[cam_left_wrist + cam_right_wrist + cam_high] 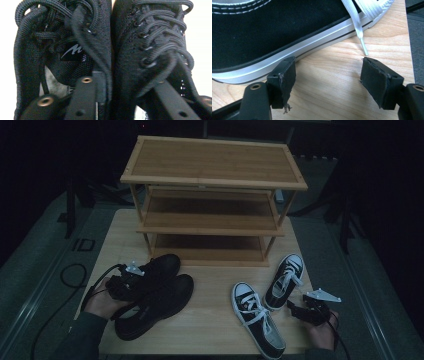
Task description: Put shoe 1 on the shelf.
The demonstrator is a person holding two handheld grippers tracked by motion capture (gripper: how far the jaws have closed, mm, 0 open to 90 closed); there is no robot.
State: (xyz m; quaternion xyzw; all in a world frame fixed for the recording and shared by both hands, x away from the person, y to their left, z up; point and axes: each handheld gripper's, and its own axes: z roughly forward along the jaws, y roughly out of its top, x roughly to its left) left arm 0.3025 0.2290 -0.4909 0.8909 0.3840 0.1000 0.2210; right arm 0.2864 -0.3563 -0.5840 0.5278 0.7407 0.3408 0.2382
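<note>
Black shoes (pixel 155 297), two of them side by side, lie on the tabletop (pixel 210 315) right under the left tool (pixel 131 282). In the left gripper view one jaw goes down inside each shoe, and the two inner walls (pixel 110 62) that touch each other sit between the jaws, so the left tool looks pinched on both shoes at once, closed a good way but not all the way. My guess is that this is the grabbing step, with the pair gripped and not yet lifted. Next comes a lift of both shoes together, and the grip must stay tight so neither one slips out. Ahead of that tool stands the wooden shoe rack (pixel 212 200), a likely place for them. Off to the side, the right tool (pixel 300 312) hangs wide open and holds nothing, just beside a black and white sneaker (pixel 262 32), its white lace (pixel 359 32) lying between the jaws.
</note>
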